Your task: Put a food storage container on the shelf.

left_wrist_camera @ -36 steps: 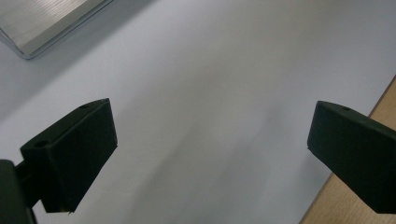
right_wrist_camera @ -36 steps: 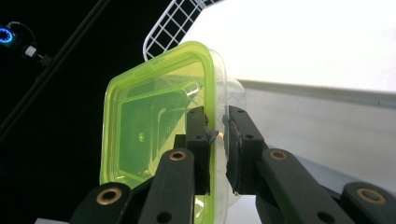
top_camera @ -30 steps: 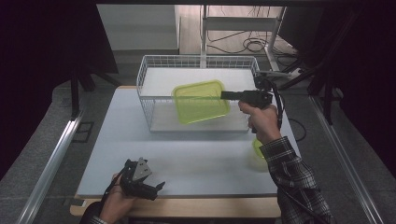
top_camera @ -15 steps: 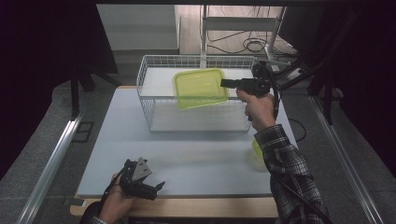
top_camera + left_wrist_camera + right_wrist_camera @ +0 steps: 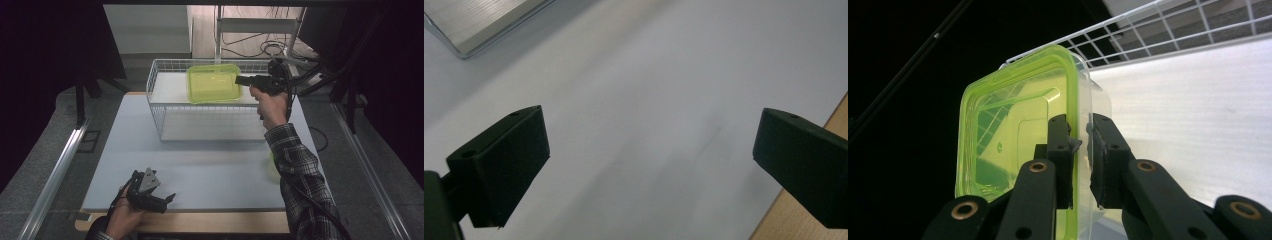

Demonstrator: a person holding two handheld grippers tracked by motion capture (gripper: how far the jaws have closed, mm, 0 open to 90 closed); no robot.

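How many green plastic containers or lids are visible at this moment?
2. One green-lidded container is clamped in the right gripper above the wire basket. A second green item lies on the table beside the person's right sleeve, mostly hidden.

Lab, dark curtains (image 5: 45, 75), floor cables (image 5: 260, 47)

Green thing (image 5: 272, 165) at table's right edge blurred behind plaid sleeve (image 5: 300, 170); container (image 5: 1018, 145) bottom cut off.
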